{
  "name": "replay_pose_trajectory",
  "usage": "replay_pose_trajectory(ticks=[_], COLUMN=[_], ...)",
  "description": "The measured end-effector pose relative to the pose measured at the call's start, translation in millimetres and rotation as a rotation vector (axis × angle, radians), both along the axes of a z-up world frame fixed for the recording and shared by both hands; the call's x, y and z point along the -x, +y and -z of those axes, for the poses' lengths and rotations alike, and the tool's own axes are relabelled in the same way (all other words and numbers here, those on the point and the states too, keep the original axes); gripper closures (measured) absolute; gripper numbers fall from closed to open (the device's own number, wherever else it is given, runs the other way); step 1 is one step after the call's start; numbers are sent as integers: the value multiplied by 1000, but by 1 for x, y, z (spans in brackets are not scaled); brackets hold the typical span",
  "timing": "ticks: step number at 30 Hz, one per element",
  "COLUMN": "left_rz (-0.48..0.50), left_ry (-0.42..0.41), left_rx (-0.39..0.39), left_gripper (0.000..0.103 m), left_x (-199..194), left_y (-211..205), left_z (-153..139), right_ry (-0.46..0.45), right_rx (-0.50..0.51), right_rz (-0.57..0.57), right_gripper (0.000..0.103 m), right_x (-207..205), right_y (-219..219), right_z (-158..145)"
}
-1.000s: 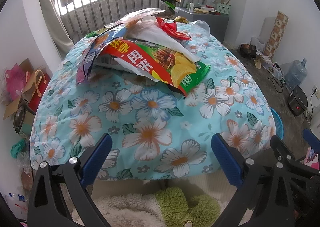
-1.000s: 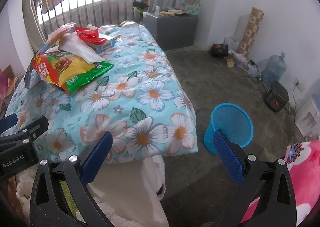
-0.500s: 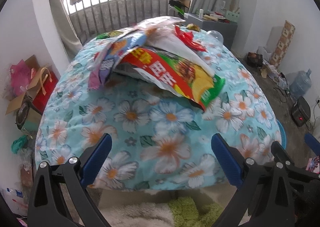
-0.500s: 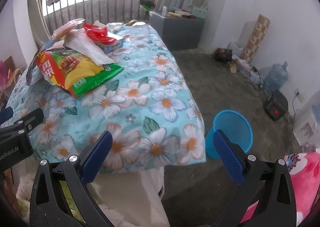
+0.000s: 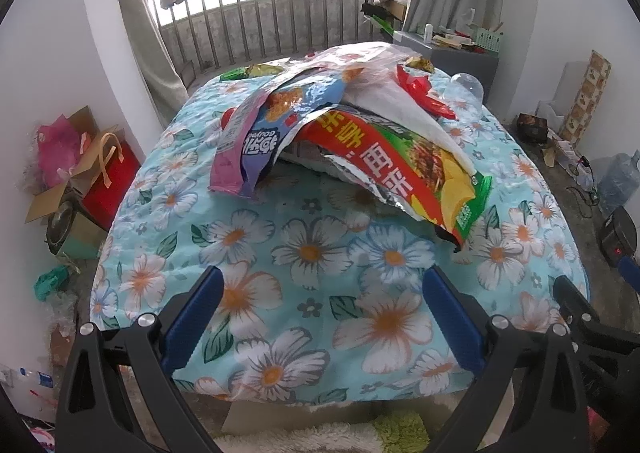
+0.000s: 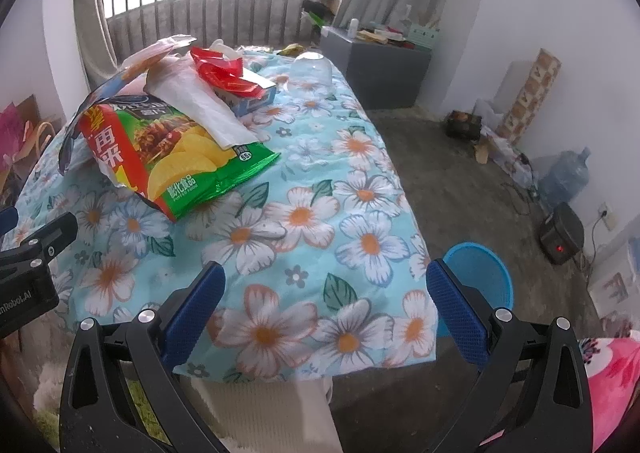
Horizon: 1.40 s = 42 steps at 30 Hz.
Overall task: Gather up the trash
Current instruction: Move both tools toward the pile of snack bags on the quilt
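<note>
A heap of trash lies on a table with a floral cloth (image 5: pixel 308 253): a red and green chip bag (image 5: pixel 420 165), a blue and purple snack bag (image 5: pixel 260 133), a white plastic bag (image 5: pixel 396 105), a red wrapper (image 5: pixel 424 93). The chip bag (image 6: pixel 172 157) and red wrapper (image 6: pixel 220 69) also show in the right wrist view, with a clear bottle (image 6: pixel 312 67) behind. A blue bin (image 6: pixel 480 277) stands on the floor right of the table. My left gripper (image 5: pixel 320 313) is open over the table's near edge. My right gripper (image 6: pixel 324 305) is open over the near right corner. Both are empty.
A grey cabinet (image 6: pixel 384 69) with clutter stands at the back right. A water jug (image 6: pixel 564 177), a small black appliance (image 6: pixel 560 233) and cables lie on the floor at right. Boxes and a red bag (image 5: pixel 108 177) sit left of the table. A barred window (image 5: pixel 280 13) is behind.
Both grippers have risen and moved forward toward the table, so the trash heap sits closer and lower in both views. Both stay open and empty.
</note>
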<state>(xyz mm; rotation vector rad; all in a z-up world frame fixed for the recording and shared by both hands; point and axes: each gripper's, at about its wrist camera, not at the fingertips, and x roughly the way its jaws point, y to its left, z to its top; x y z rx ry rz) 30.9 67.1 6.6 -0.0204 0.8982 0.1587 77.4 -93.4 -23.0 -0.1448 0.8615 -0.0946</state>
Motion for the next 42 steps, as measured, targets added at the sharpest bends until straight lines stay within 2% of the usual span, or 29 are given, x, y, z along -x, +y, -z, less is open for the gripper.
replay_pose_trajectory(ticks=[13, 16, 20, 23, 26, 30, 33, 38, 41, 42], left_rz=[18, 32, 76, 158, 267, 345, 327, 302, 348, 377], left_ry=[-5, -28, -54, -88, -143, -235, -258, -296, -327, -328], left_rx=[-38, -48, -41, -16, 41, 155, 195, 204, 135, 81], left_gripper=[5, 5, 6, 5, 5, 5, 5, 5, 5, 5], left_x=[-15, -18, -21, -23, -26, -31, -45, -69, -84, -91], left_y=[-1, -1, 4, 7, 13, 29, 41, 52, 44, 37], left_z=[4, 3, 1, -3, -11, -26, -39, -55, -65, -66], right_ry=[7, -34, -173, -234, -208, -257, -293, -257, -210, -187], right_rx=[-4, -42, -100, -98, -114, -149, -199, -346, -522, -594], right_rz=[-6, 1, 17, 0, -49, -60, -53, -58, -62, -66], right_gripper=[7, 7, 7, 7, 7, 7, 7, 7, 7, 7], right_x=[-22, -25, -24, -29, -44, -50, -55, -79, -105, -119], right_y=[2, -6, -24, -34, -37, -42, -50, -68, -89, -98], right_z=[5, 2, -5, -3, 4, 2, -5, -12, -16, -17])
